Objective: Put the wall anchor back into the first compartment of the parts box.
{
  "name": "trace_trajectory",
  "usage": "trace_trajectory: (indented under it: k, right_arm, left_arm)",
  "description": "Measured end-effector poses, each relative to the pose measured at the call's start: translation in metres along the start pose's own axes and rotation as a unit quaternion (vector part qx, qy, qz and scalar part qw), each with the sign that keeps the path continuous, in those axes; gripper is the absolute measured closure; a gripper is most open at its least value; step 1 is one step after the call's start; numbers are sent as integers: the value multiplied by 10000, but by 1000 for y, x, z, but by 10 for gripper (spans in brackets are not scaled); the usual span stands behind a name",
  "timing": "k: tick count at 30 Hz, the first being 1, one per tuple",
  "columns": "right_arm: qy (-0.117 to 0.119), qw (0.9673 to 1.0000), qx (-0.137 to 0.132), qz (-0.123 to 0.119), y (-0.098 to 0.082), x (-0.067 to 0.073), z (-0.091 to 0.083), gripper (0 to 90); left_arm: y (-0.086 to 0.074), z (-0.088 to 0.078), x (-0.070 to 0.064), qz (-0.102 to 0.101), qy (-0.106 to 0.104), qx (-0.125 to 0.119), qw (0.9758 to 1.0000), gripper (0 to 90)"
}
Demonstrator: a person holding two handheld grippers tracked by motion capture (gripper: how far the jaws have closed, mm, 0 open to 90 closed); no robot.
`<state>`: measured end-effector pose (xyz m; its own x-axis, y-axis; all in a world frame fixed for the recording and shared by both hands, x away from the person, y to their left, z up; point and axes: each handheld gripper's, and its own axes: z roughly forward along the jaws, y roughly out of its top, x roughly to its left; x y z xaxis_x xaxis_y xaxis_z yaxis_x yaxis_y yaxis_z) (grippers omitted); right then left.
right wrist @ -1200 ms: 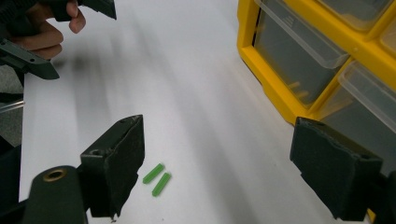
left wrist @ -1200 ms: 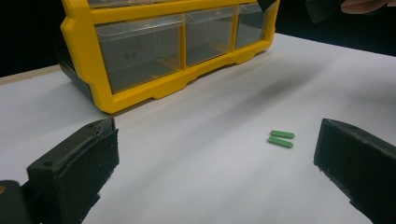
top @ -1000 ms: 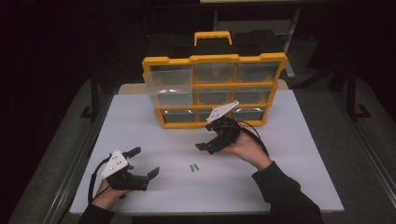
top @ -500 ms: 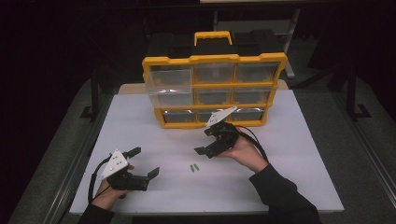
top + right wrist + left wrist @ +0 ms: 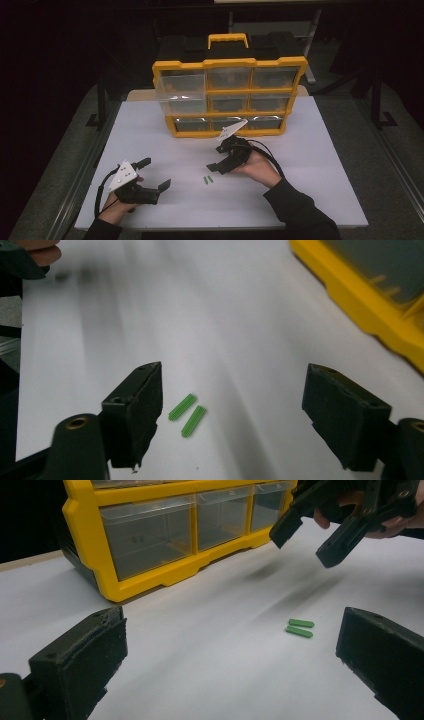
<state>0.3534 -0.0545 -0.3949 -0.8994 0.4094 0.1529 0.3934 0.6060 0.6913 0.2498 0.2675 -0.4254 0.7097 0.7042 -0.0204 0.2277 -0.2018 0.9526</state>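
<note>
No lettering, brand, number or sign is showing legibly anywhere. The yellow organizer is carrying no label that I can make out, though its clear drawer fronts are perhaps too blurred to judge.

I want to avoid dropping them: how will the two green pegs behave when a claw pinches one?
The green pegs look like stiff, light plastic. Small and thin, one could slip from the wide pads. They lie flat and close together on the smooth white table, so a push would probably slide both.

The right hand-held gripper has sunk toward the green pegs, jaws closing slightly.
</note>
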Motion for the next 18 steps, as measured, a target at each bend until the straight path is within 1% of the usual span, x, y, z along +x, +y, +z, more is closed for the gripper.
trace_trajectory:
  k: [1, 2, 3, 10, 12, 13, 14, 16, 18]
  right_arm:
    - [9, 10000, 13, -8, -1, 0, 2, 259]
    - [93, 9999, -2, 144, -1, 2, 3, 268]
    - [5, 10000, 65, -55, -2, -1, 5, 278]
    - [77, 9994, 337, -45, -6, 1, 18, 337]
    - [141, 9993, 343, -108, -7, 1, 22, 353]
    - [131, 9991, 408, -39, -8, 2, 23, 361]
    - [114, 9990, 429, -114, -9, 2, 25, 369]
    - [122, 9988, 449, -180, -9, 1, 28, 390]
    - [231, 9985, 474, -166, -10, 2, 32, 412]
  left_arm:
    - [0, 0, 0, 2, -1, 3, 10000, 0]
    - [0, 0, 0, -2, 0, -4, 10000, 0]
    - [0, 0, 0, 0, -2, -1, 10000, 0]
    - [0, 0, 0, -7, 1, -8, 10000, 0]
    - [0, 0, 0, -6, 0, -8, 10000, 0]
    - [0, 0, 0, -5, 0, -8, 10000, 0]
    - [0, 0, 0, -10, 0, -9, 10000, 0]
    - [0, 1, 0, -5, 4, -21, 10000, 0]
    - [0, 1, 0, -6, 2, -11, 10000, 0]
